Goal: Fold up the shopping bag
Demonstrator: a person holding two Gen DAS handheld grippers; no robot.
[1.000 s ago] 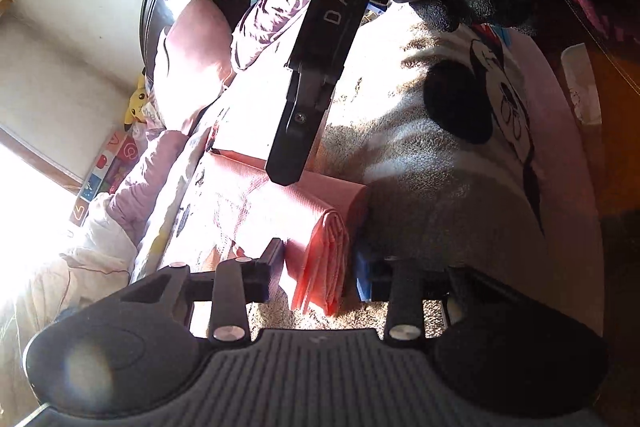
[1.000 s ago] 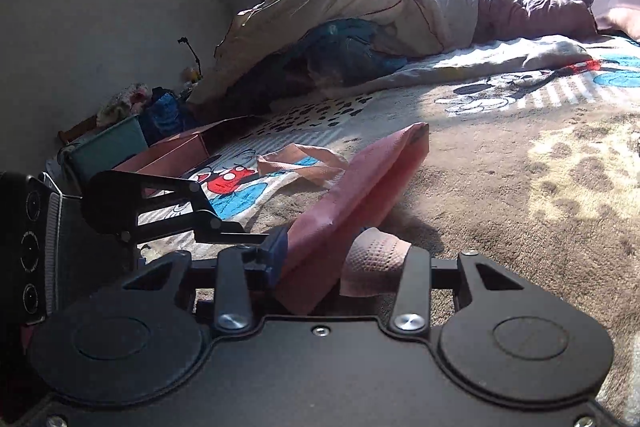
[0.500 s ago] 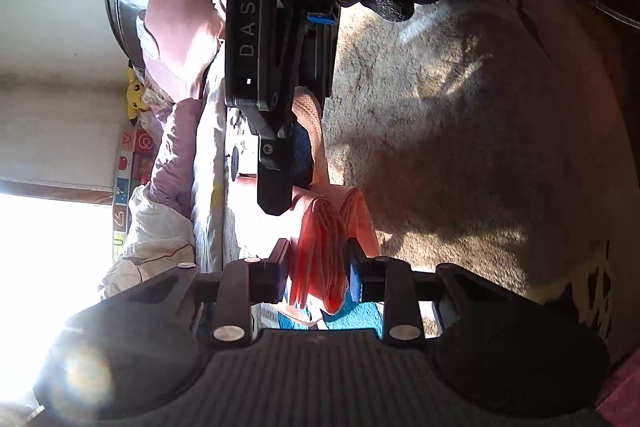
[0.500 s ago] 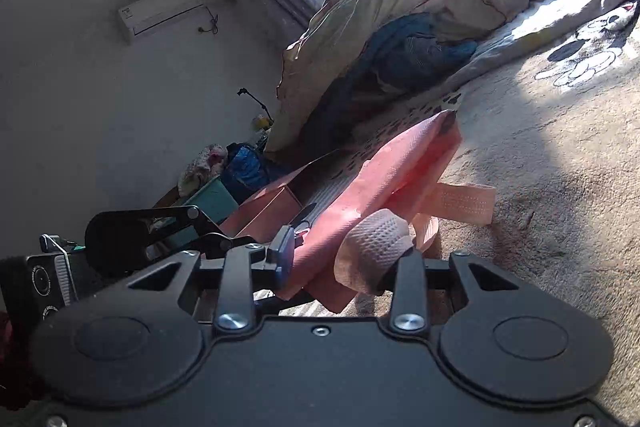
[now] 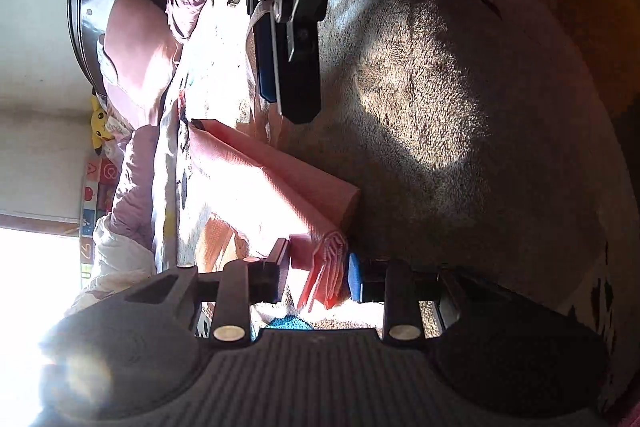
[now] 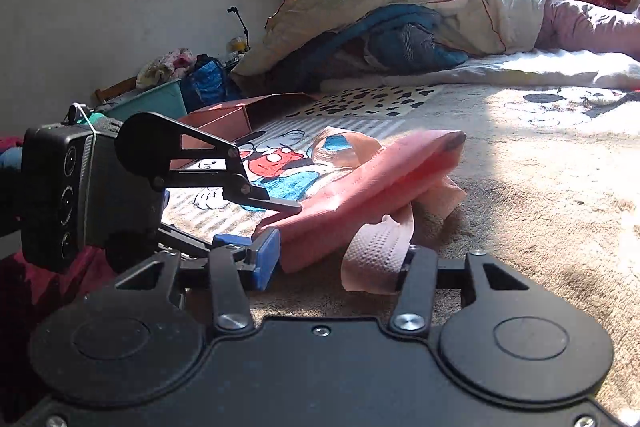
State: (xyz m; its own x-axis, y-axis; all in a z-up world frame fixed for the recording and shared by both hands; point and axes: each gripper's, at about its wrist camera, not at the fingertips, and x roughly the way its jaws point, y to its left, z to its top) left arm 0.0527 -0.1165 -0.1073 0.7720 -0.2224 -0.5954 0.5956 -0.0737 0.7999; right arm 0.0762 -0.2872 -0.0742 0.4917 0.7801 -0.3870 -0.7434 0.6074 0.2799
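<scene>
Right wrist view: a pink shopping bag (image 6: 372,183), folded into a long flat bundle, lies on a plush printed blanket (image 6: 540,195), its long axis running from near left to far right. The left gripper (image 6: 276,223) pinches the near-left end, closest to both tools. The right gripper (image 6: 340,263) stands wide, a loose handle strap (image 6: 376,255) draped against its right finger.
</scene>
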